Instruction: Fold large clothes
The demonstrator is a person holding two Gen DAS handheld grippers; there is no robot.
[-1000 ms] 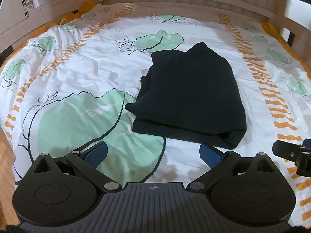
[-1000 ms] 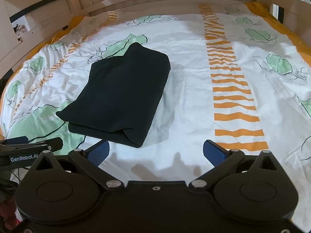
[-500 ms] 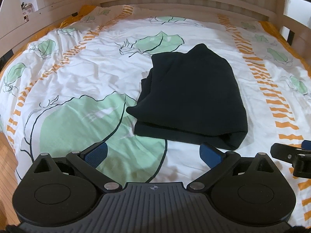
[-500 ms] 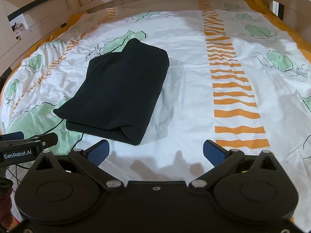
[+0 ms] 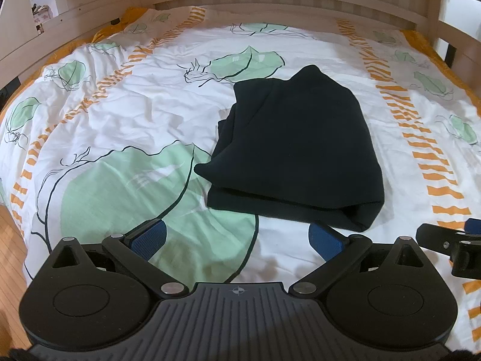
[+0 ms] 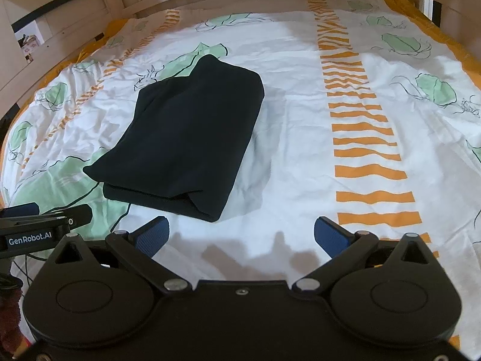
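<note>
**Visitor:** While both tools hang over the bed, where does the clothing lie?

**Onlooker:** Ahead of them, on a white duvet [image 5: 126,126] printed with green leaves and orange stripes. It is a dark garment [image 5: 297,153], folded into a thick oblong. Its long axis runs away from the person toward the wooden headboard [image 5: 270,3], leaning slightly leftward at the near end. A rounded fold faces the tools.

**Visitor:** What are the tools doing?

**Onlooker:** The left gripper [image 5: 237,239] has its blue-padded fingers spread wide with nothing between them. The right gripper [image 6: 242,234] is just the same, wide apart and empty. Neither touches the cloth.

**Visitor:** Which is closer?

**Onlooker:** The left one, I would say. From its camera, the near fold sits just beyond and slightly right of its fingers. From the right camera, the garment [image 6: 189,138] lies off to the left, with its near corner just past the left pad.

**Visitor:** Is the folding finished?

**Onlooker:** It looks largely done. Any further fold would probably mean grasping that near edge and carrying it toward the headboard.
</note>
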